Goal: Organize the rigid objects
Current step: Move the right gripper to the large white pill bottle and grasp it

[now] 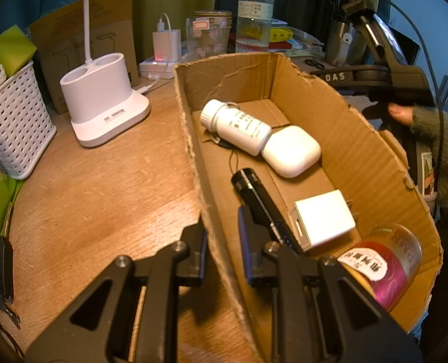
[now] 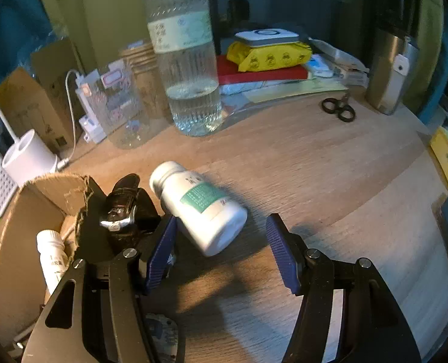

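The right gripper (image 2: pixel 221 251) has its jaws spread, the white pill bottle (image 2: pixel 199 208) lying between them on the table (image 2: pixel 329 175), long axis slanting toward upper left. The left gripper (image 1: pixel 222 251) pinches the cardboard box (image 1: pixel 360 151) wall.

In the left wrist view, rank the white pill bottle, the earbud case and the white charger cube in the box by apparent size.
1. white pill bottle, longest.
2. earbud case and white charger cube: too alike, and the cube lies nearer the camera, so no ranking.
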Motion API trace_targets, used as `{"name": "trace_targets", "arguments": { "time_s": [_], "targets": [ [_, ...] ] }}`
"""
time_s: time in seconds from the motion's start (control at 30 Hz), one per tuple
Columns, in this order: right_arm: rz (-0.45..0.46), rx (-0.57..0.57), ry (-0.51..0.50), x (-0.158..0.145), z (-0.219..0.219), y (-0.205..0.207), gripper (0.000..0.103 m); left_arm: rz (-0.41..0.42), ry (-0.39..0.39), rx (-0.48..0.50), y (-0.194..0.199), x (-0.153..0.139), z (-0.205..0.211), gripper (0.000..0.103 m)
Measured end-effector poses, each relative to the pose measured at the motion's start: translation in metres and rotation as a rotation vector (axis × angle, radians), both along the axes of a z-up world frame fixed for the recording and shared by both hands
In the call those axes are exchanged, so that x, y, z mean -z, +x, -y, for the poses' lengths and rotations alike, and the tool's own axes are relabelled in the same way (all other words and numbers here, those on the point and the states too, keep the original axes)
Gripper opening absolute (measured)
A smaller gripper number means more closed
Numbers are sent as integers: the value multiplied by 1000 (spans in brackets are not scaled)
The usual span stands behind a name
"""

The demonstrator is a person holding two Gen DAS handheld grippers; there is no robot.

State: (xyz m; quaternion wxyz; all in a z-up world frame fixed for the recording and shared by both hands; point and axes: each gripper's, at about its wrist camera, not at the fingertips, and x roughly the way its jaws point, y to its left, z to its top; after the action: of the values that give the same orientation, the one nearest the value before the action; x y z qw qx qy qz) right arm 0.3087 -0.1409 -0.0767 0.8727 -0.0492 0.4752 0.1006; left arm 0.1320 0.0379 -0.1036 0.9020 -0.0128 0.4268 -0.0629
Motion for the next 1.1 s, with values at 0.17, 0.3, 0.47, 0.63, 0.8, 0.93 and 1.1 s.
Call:
{"name": "trace_targets", "arguments": {
  "time_s": [0.17, 0.3, 0.47, 0.63, 0.8, 0.93, 1.1],
  "targets": [
    [-11, -26, -19, 8, -6, 5, 64, 0, 0, 0, 0, 0, 0, 19],
    [12, -49, -90, 5, -11, 4, 65, 0, 0, 0, 0, 0, 0, 19],
    [59, -149, -185, 0, -18, 3, 76, 0, 0, 0, 0, 0, 0, 19],
    [89, -185, -169, -11, -9, 16, 77, 0, 0, 0, 0, 0, 0, 19],
    [62, -214, -78, -15, -3, 36, 77, 0, 0, 0, 0, 0, 0, 19],
    [-11, -229, -14, -5, -5, 50, 77, 0, -1, 0, 0, 0, 1, 19],
    [-83, -205, 81, 3, 1, 56, 71, 0, 0, 0, 0, 0, 0, 19]
  ]
}}
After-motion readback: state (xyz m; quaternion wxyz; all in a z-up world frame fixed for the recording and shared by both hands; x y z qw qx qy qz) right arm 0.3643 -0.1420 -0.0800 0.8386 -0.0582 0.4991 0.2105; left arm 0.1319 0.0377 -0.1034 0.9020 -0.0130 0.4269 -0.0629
